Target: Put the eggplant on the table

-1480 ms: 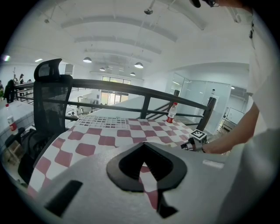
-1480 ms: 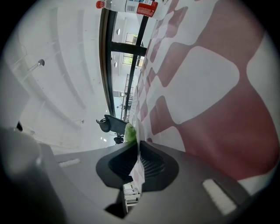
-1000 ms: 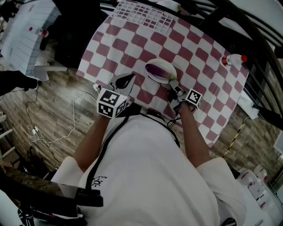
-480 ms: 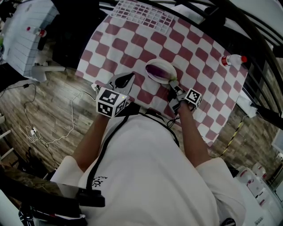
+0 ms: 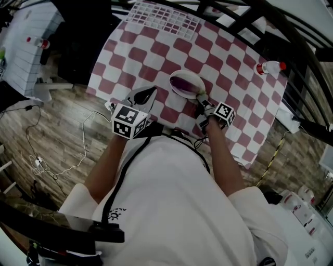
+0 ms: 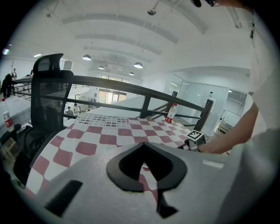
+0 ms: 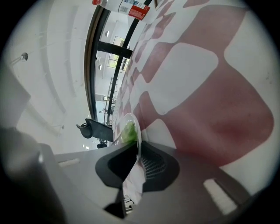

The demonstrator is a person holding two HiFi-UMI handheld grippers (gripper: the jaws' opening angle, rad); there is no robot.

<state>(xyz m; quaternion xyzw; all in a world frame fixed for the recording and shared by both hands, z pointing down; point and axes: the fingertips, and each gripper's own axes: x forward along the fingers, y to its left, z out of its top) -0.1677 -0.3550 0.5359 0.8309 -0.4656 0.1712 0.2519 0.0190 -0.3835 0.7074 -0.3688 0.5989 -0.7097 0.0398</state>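
Count on the checked table (image 5: 156,47): one plate (image 5: 196,78) bearing one eggplant (image 5: 182,82), one white grid rack (image 5: 164,15) at top, and one red-capped bottle (image 5: 268,67) at upper right. A second red-capped bottle (image 5: 33,40) at upper left makes two. One black chair (image 6: 52,92) noted.

The right gripper (image 5: 200,100) has turned a little at the wrist and edged slightly nearer the white plate (image 5: 199,85); its jaws, tighter a moment ago, are opening, with the plate's rim between them
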